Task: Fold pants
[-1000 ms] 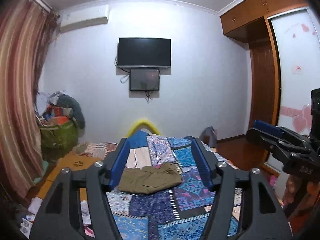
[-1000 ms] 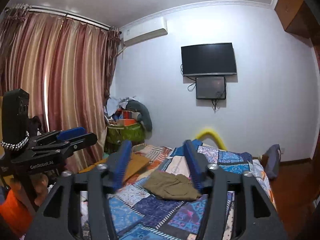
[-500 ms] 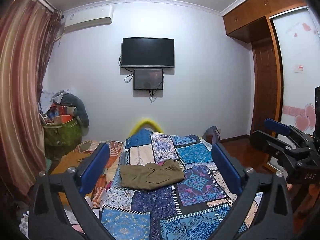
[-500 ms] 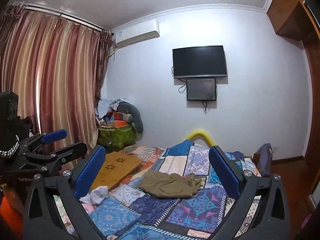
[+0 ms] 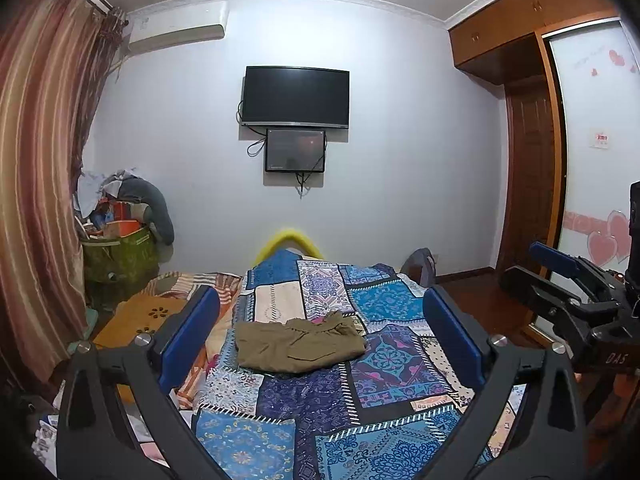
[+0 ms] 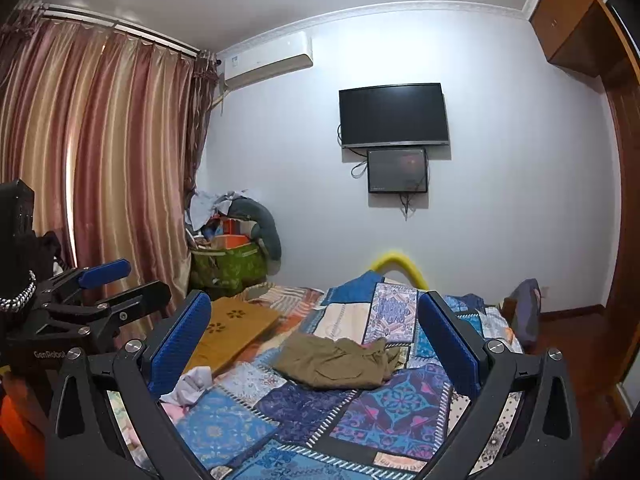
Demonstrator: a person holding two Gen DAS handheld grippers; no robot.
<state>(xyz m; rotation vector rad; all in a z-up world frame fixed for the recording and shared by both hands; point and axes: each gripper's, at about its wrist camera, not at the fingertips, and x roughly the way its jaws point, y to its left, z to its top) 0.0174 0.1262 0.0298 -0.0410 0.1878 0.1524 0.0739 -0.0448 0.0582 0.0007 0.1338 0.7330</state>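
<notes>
Fingers of our left gripper [image 5: 320, 336] and right gripper [image 6: 314, 344] spread wide, empty; pants [image 5: 298, 344] bunched far up bed [image 5: 392, 364]; blind grab risks snagging quilt.

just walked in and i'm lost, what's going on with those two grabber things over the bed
A person is holding a gripper in each hand above the bed, getting ready to fold a pair of pants. The olive pants lie crumpled on the patchwork quilt, and nothing is touching them. The left gripper and the right gripper are both wide open and empty, pointed at the pants from a distance. No fold has been made.
</notes>
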